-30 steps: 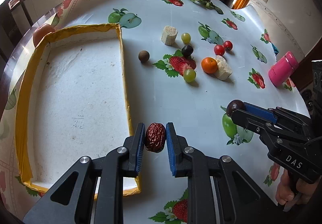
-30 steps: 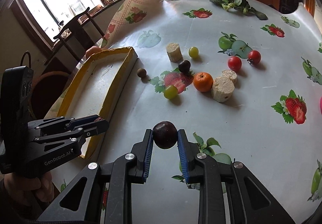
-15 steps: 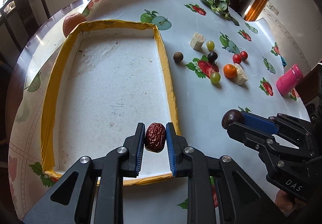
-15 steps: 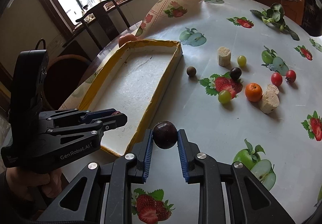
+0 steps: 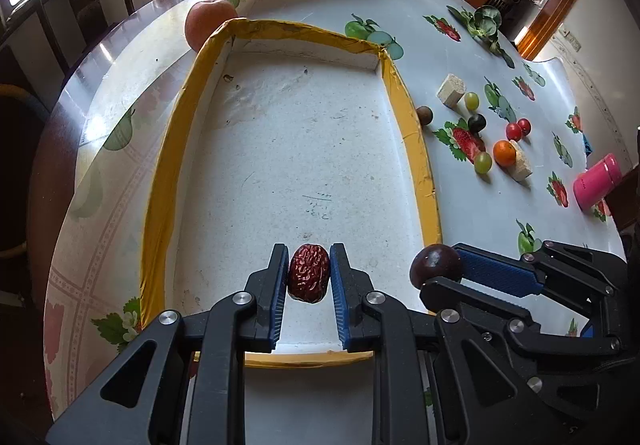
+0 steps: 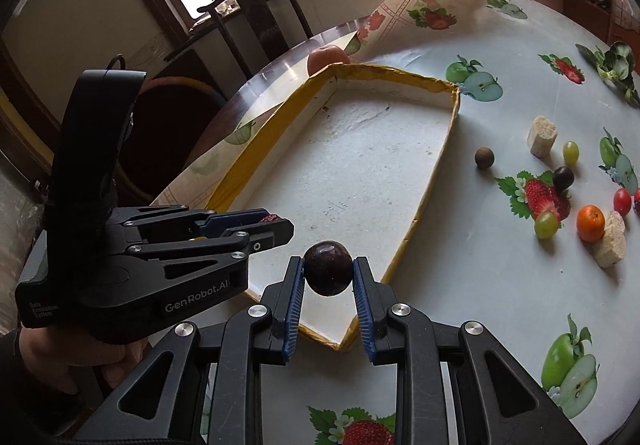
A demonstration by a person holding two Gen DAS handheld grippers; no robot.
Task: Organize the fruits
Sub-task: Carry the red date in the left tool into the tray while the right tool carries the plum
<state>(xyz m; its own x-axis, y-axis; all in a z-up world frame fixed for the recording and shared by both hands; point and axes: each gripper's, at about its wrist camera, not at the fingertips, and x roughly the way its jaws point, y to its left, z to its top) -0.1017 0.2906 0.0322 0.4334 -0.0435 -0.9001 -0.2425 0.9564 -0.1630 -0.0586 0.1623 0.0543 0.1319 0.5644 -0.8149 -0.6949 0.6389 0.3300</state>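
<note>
My left gripper (image 5: 309, 272) is shut on a wrinkled red date (image 5: 309, 272) and holds it over the near end of the yellow-rimmed white tray (image 5: 168, 149). My right gripper (image 6: 328, 274) is shut on a dark round plum (image 6: 328, 274) above the tray's near right rim (image 6: 404, 241); the plum also shows in the left wrist view (image 5: 435, 266). The left gripper shows in the right wrist view (image 6: 276, 223) with the date's tip at its fingertips. The tray floor holds no fruit.
Loose on the fruit-print cloth right of the tray: a brown ball (image 5: 424, 114), green grapes (image 5: 483, 162), a dark grape (image 5: 477, 122), cherry tomatoes (image 5: 514, 130), an orange (image 5: 504, 153), two beige chunks (image 5: 451, 90). A pink bottle (image 5: 596, 181) lies far right. A peach (image 5: 209, 21) sits behind the tray.
Both grippers have moved left toward the tray with their fruit still held. The date was over the cloth beside the tray's right rim and is now over the tray floor.
</note>
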